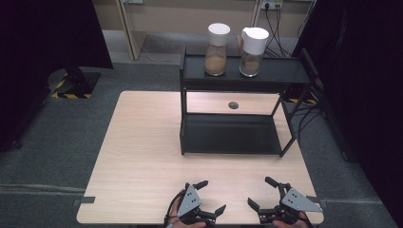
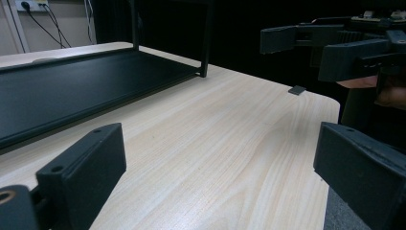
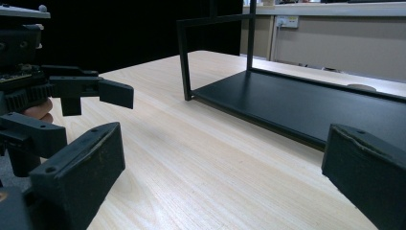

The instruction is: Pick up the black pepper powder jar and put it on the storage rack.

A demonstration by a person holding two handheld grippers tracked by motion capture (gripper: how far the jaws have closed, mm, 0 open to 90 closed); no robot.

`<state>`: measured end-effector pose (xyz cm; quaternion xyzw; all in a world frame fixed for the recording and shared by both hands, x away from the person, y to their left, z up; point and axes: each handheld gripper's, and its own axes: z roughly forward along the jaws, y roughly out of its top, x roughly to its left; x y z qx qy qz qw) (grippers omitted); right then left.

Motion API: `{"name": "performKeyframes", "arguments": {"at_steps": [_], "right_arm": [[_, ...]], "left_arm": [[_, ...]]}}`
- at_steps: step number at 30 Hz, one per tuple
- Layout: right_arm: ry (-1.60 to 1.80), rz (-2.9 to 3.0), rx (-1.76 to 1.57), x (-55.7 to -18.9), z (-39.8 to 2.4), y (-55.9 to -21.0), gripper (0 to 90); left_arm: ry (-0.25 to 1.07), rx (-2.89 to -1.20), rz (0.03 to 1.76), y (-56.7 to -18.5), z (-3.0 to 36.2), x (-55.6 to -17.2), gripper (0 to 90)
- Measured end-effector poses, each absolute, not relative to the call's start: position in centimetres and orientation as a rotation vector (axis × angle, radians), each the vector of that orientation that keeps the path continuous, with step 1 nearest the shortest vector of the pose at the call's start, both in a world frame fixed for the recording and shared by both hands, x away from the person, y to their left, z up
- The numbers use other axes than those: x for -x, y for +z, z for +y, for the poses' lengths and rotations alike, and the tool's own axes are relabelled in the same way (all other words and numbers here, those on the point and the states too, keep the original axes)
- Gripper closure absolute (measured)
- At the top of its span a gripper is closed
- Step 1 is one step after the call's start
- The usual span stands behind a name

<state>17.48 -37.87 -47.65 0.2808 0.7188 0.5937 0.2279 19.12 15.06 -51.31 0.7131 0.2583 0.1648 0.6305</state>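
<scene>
Left gripper (image 1: 212, 196) and right gripper (image 1: 260, 193) fingers wide apart, empty

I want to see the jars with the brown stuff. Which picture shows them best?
The high view: both clear glass jars with white lids stand whole on the black metal shelf's top. The gripper views catch the shelf's bottom board.

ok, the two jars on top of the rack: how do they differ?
The left jar has a plain round white lid; the right jar has a white lid with a spout or notch at its left edge. The left jar's brown fill reaches under halfway up and looks lighter and more orange; the right jar's is darker and sits higher. Both are clear, upright, side by side and apart on the rack.
</scene>
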Motion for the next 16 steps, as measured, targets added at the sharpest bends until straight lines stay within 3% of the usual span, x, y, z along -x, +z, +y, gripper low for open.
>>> {"name": "performKeyframes", "arguments": {"at_steps": [16], "right_arm": [[1.645, 1.973, -0.775, -17.5, -37.99, -47.72, 1.4]], "left_arm": [[0.378, -1.627, 0.598, -51.34, 15.06, -19.09, 3.4]]}}
